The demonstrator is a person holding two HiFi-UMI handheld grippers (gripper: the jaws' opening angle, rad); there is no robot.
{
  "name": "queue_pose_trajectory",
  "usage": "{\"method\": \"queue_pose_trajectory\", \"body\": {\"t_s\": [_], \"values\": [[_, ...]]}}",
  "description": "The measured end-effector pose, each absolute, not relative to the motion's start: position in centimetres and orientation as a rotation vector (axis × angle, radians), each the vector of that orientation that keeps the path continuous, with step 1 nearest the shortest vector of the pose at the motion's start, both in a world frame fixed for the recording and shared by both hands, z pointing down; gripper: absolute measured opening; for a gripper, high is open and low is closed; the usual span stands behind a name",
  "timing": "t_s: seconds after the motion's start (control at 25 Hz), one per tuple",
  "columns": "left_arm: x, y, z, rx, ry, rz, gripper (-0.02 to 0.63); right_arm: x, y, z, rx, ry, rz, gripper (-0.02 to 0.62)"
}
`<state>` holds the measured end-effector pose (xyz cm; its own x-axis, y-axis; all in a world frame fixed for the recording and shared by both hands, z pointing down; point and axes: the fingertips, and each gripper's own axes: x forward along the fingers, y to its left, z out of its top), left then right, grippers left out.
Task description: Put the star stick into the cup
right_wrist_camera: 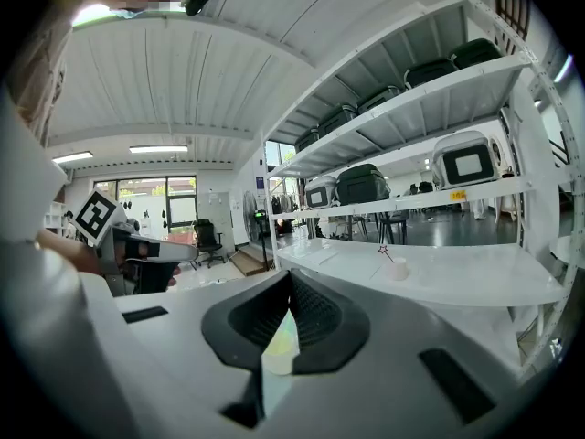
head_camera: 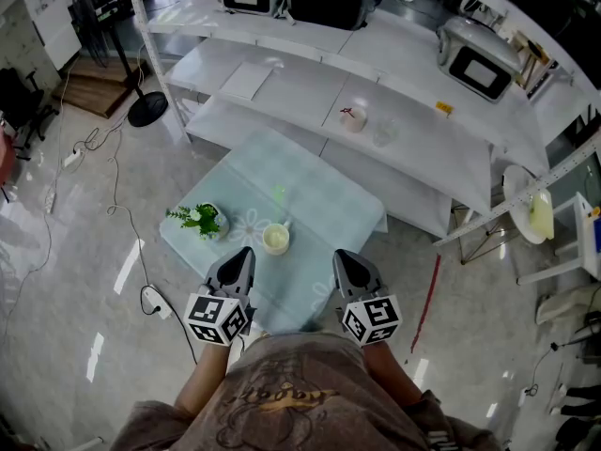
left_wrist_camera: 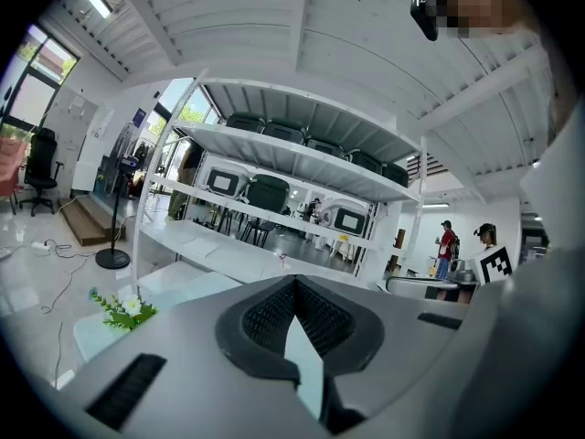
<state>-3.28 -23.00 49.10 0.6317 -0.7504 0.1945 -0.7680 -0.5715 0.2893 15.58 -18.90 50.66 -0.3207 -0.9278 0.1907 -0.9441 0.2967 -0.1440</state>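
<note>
left tongs (head_camera: 245, 253) and right tongs (head_camera: 344, 256) both shut, empty, at the tabletop (head_camera: 315, 191) edge. star stick (head_camera: 347, 112) stands in the cup (head_camera: 354, 121) on the shelf (head_camera: 427, 148); looks done.

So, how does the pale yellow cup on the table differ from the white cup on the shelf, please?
The pale yellow cup stands on the green checked table; the white cup stands on the white shelf beyond it. The white cup holds a red star stick; the yellow cup shows none. Both stand upright.
</note>
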Motion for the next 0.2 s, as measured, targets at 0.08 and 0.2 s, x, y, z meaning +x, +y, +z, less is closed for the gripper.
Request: {"method": "queue_pose_trajectory", "body": {"t_s": [0.08, 0.2], "values": [[-3.22, -23.01, 49.14, 2.509, -1.214, 0.071, 0.02, 15.7, -18.93, 50.7, 1.79, -2.47, 0.353, 0.0], [-3.08, -23.04, 49.25, 2.508, -1.214, 0.072, 0.02, 15.9, -19.02, 50.79, 1.792, -2.467, 0.354, 0.0]]}}
